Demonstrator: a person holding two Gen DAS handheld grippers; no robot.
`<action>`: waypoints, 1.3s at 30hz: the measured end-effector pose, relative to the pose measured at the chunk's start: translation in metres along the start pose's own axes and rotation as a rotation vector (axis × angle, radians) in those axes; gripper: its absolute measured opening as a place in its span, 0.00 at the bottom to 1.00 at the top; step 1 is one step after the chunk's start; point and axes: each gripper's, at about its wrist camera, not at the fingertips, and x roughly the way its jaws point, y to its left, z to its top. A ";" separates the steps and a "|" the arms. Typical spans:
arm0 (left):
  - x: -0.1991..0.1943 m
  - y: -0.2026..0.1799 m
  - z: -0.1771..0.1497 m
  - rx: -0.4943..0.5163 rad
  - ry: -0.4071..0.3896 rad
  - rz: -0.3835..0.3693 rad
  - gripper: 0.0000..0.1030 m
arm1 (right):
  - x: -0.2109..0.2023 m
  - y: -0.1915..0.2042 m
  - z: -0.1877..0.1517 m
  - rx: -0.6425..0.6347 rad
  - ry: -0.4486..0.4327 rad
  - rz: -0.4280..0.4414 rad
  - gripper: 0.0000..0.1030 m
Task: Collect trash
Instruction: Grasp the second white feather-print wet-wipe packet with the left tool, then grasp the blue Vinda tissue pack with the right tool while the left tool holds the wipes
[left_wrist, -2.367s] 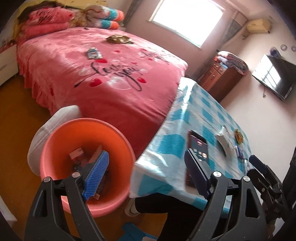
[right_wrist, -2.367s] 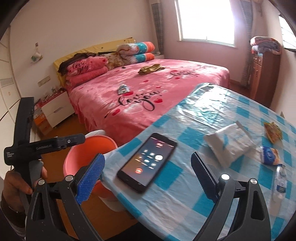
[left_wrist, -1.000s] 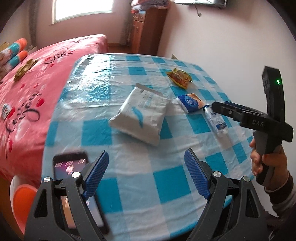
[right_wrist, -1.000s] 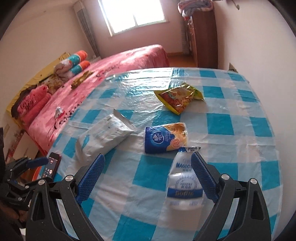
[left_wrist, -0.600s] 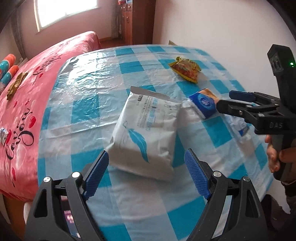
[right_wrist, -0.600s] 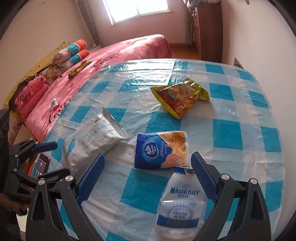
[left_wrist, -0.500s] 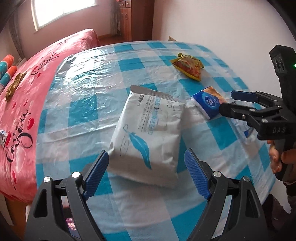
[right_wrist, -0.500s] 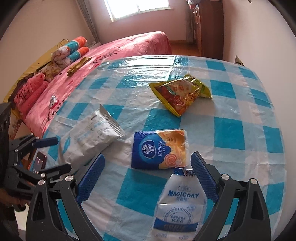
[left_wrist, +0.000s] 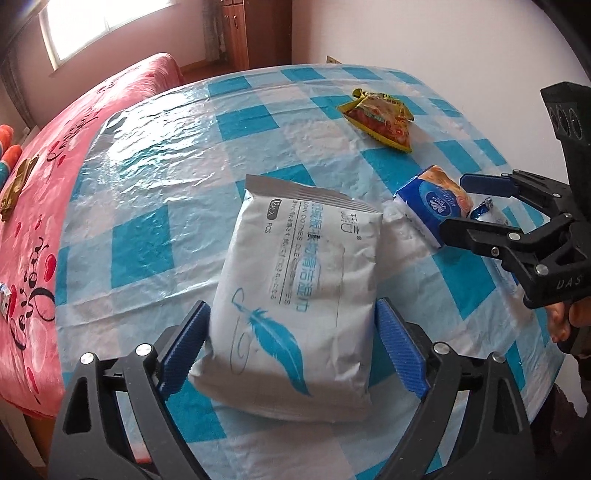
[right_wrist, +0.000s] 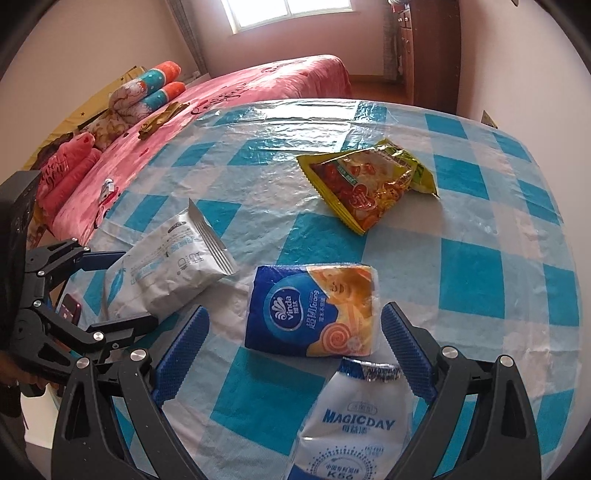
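A grey-white wipes pack with a blue feather (left_wrist: 299, 291) lies on the blue-checked table (left_wrist: 147, 236). My left gripper (left_wrist: 291, 350) is open with its pads on either side of the pack's near end. The pack also shows in the right wrist view (right_wrist: 166, 266). My right gripper (right_wrist: 295, 350) is open above a blue and orange tissue pack (right_wrist: 314, 314) and a white MAGICDAY pouch (right_wrist: 354, 424). A yellow snack bag (right_wrist: 369, 181) lies farther back on the table.
A pink bed (right_wrist: 229, 92) stands beyond the table's left side. A phone (right_wrist: 68, 314) lies near the table's left edge. A wooden cabinet (right_wrist: 428, 48) stands at the back wall. The wall runs along the table's right side.
My left gripper has swung from the orange bin to the table and closed in on the wipes pack. My right gripper has moved forward over the tissue pack and pouch.
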 end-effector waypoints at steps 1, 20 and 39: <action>0.002 0.000 0.001 0.000 0.004 0.001 0.88 | 0.001 0.001 0.000 -0.007 0.001 -0.004 0.90; 0.011 -0.005 0.008 -0.027 -0.017 0.047 0.89 | 0.016 0.007 0.003 -0.044 0.016 -0.039 0.90; 0.003 -0.003 0.002 -0.101 -0.060 0.062 0.77 | 0.016 0.010 -0.003 -0.100 -0.020 -0.120 0.74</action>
